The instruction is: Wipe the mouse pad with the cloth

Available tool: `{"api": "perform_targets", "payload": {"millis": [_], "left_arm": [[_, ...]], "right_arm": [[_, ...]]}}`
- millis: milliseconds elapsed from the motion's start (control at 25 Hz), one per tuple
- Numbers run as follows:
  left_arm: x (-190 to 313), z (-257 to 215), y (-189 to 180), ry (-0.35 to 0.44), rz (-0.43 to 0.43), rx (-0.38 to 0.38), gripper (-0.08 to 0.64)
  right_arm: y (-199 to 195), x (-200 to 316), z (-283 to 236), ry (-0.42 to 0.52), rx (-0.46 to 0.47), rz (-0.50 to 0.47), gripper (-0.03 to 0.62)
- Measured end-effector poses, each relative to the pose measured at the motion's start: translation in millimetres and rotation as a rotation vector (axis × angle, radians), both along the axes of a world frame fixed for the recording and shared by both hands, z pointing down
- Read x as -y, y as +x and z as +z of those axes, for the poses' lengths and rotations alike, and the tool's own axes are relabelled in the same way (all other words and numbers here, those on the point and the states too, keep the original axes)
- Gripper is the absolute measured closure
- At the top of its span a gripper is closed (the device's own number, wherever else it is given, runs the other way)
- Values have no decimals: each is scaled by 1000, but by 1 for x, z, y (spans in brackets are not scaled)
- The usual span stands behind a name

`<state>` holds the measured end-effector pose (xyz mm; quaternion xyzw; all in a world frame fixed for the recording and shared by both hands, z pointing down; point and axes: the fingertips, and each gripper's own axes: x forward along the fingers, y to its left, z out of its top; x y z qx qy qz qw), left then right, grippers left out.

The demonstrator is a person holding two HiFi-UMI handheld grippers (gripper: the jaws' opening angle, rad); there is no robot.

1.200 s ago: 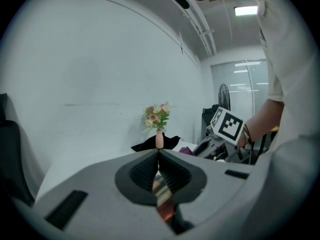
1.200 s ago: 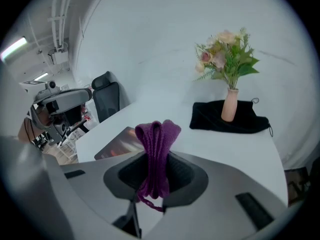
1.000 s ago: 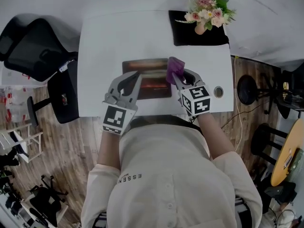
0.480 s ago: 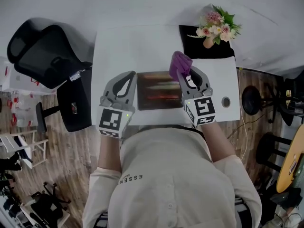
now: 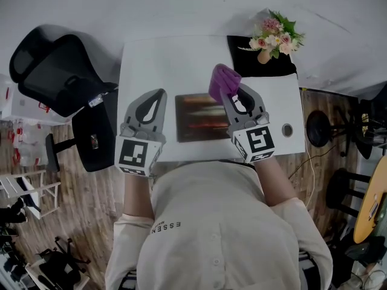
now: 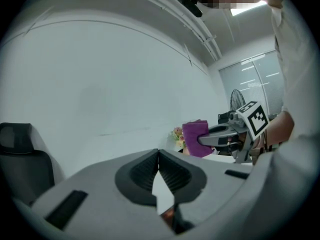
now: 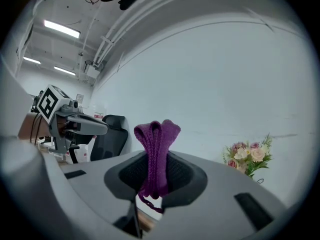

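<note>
The dark mouse pad with reddish streaks lies on the white table. My right gripper is shut on a folded purple cloth, held over the pad's far right corner. In the right gripper view the cloth stands upright, pinched between the jaws, and the view looks level at the wall. My left gripper is to the left of the pad, jaws shut on nothing. In the left gripper view the pads meet at the tips, and beyond them the right gripper holds the cloth.
A vase of flowers stands on a black mat at the table's far right corner. A round cable hole sits near the right edge. A black office chair stands left of the table, a stool right.
My left gripper has drawn left, off the pad's left edge. My right gripper with the cloth has stayed near the pad's far right corner.
</note>
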<state>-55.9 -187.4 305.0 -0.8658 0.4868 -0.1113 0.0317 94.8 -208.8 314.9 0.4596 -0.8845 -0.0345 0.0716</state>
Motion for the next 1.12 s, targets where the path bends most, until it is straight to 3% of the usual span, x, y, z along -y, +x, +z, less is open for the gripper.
{"api": "perform_targets", "payload": {"millis": [1120], "left_arm": [[-18, -2, 0, 9, -7, -17, 557]], "right_arm": [[12, -28, 10, -40, -1, 39, 502]]}}
